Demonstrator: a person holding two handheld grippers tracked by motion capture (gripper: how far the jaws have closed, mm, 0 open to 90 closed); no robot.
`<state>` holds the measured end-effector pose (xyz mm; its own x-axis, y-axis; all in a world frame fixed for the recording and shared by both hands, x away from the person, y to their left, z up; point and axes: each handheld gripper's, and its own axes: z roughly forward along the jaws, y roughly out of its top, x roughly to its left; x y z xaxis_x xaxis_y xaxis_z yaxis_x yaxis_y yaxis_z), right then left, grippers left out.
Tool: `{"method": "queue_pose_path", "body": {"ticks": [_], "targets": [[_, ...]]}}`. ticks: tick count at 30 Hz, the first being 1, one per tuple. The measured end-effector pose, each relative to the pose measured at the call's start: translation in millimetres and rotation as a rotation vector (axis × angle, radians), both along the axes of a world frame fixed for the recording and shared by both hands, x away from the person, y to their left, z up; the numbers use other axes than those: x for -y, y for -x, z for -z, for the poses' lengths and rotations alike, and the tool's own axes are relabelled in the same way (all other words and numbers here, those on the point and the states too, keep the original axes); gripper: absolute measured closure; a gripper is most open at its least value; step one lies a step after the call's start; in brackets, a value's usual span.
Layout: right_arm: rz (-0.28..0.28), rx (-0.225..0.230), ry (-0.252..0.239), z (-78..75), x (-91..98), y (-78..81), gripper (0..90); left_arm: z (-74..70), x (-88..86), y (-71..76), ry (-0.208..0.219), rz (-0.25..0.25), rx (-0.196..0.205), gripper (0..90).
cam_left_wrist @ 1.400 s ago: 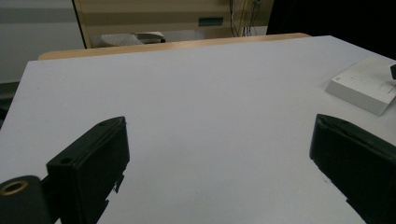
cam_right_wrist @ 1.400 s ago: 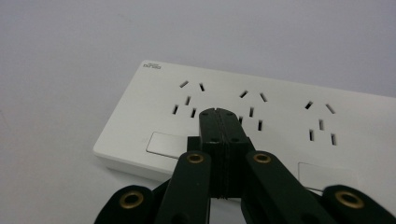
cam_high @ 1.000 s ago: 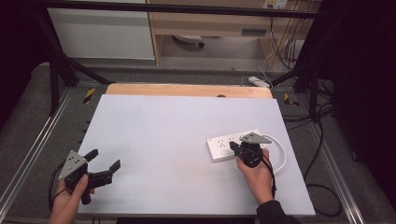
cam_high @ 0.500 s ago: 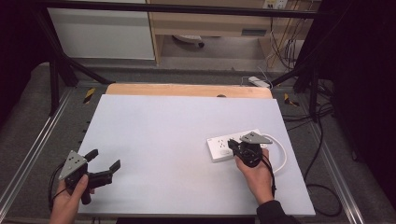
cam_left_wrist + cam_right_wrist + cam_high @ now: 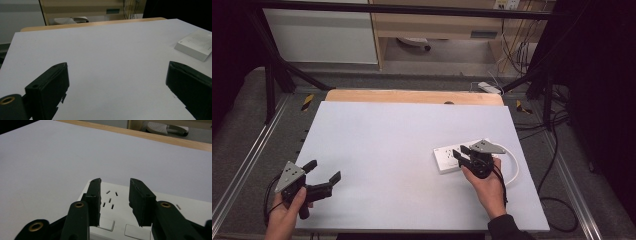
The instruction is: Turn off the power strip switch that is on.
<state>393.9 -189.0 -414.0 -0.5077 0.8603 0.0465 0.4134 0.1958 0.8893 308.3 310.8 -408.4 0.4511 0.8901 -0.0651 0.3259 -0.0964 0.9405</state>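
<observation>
Right gripper [image 5: 115, 192]: jaws part-way apart and just been opening; nothing clamped between them.
White plastic power strip [image 5: 447, 156]: flat on the table, directly under and ahead of the right fingertips; its socket slots sit in the gap between the two black pads in the right gripper view.
Contact: pads appear just above the strip's top face; whether they touch it I cannot tell from this angle.
Strip's white cable [image 5: 513, 165]: loops out behind the right fingers, beside the hand.
Left gripper [image 5: 323, 174]: jaws wide, holding nothing, over bare table.
Strip from the left fingers: well apart, far ahead and to the side of the far pad [image 5: 197, 45].
Pale grey table top [image 5: 397, 135]: spreads between both pairs of fingers.
</observation>
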Motion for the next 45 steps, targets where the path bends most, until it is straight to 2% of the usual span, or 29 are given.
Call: {"method": "queue_pose_path", "body": {"ticks": [9, 22, 30, 32, 36, 45], "targets": [[-0.001, 0.000, -0.008, -2.6, -1.7, -1.6, 44.0, 0.1, -0.1, 0.0, 0.001, -0.002, -0.001, 4.7], [0.013, -0.006, -0.024, -6.8, 0.8, -4.2, 30.4, 0.1, -0.1, 0.1, 0.002, -0.004, -0.001, 4.8], [0.029, -0.002, -0.035, -10.5, 2.8, -4.2, 13.7, 0.1, -0.5, 0.0, -0.001, -0.004, -0.001, 4.7], [0.032, 0.003, -0.042, -12.3, 3.1, -3.8, 7.9, 0.1, -0.5, 0.0, -0.001, -0.005, -0.001, 4.7], [0.023, 0.044, -0.067, -18.0, 5.3, -2.1, 4.0, 0.1, -0.5, 0.0, -0.001, -0.004, -0.002, 4.7], [0.015, 0.095, -0.083, -25.8, 9.6, -1.6, 2.6, 0.1, -0.7, 0.2, 0.000, -0.006, -0.003, 4.7]]}}
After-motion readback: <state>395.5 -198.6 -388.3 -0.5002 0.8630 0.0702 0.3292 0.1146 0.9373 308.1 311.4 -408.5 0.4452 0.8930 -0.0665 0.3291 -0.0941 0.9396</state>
